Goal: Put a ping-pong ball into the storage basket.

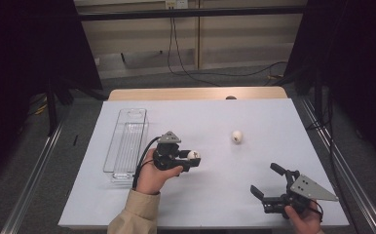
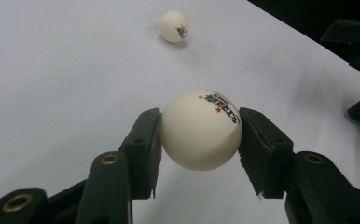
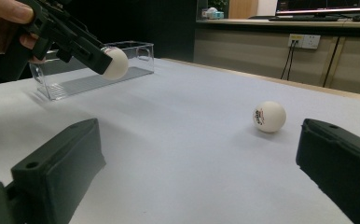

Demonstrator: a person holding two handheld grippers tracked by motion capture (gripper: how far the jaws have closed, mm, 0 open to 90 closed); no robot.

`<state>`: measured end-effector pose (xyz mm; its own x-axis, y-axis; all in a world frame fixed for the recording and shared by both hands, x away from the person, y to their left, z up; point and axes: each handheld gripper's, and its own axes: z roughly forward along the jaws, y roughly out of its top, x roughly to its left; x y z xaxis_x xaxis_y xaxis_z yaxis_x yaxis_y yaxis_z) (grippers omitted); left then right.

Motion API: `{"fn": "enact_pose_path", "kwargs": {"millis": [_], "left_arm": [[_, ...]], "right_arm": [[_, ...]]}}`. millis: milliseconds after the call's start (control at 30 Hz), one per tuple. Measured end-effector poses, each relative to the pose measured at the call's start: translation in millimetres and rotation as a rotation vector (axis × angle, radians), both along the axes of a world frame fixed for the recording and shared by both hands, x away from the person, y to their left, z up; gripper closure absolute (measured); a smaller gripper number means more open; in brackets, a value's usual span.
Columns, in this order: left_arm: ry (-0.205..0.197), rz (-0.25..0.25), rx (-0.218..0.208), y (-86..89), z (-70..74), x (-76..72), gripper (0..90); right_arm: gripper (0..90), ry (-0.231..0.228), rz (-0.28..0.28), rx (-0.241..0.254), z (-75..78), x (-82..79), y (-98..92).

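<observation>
My left gripper is shut on a white ping-pong ball and holds it a little above the white table; its two black jaws press the ball's sides. The held ball and left gripper also appear at the upper left of the right gripper view. A second white ball with a printed logo lies loose on the table, seen as well in the left gripper view and the right gripper view. My right gripper stands open near the front right, its jaws wide apart and empty.
A clear plastic tray lies lengthwise at the table's left, just left of my left hand; it shows behind the held ball too. The white table sheet ends at a wooden edge at the back.
</observation>
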<state>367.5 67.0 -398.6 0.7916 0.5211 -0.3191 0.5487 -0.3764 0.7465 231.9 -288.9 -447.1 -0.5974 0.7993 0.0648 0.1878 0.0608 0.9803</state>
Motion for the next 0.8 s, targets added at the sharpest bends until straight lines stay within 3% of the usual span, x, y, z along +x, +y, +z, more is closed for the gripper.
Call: {"fn": "enact_pose_path", "kwargs": {"millis": [800], "left_arm": [[0.006,0.039,-0.002,14.9,4.7,3.2,50.9]], "right_arm": [[0.0,-0.004,-0.001,-0.001,0.2,0.1,-0.5]]}}
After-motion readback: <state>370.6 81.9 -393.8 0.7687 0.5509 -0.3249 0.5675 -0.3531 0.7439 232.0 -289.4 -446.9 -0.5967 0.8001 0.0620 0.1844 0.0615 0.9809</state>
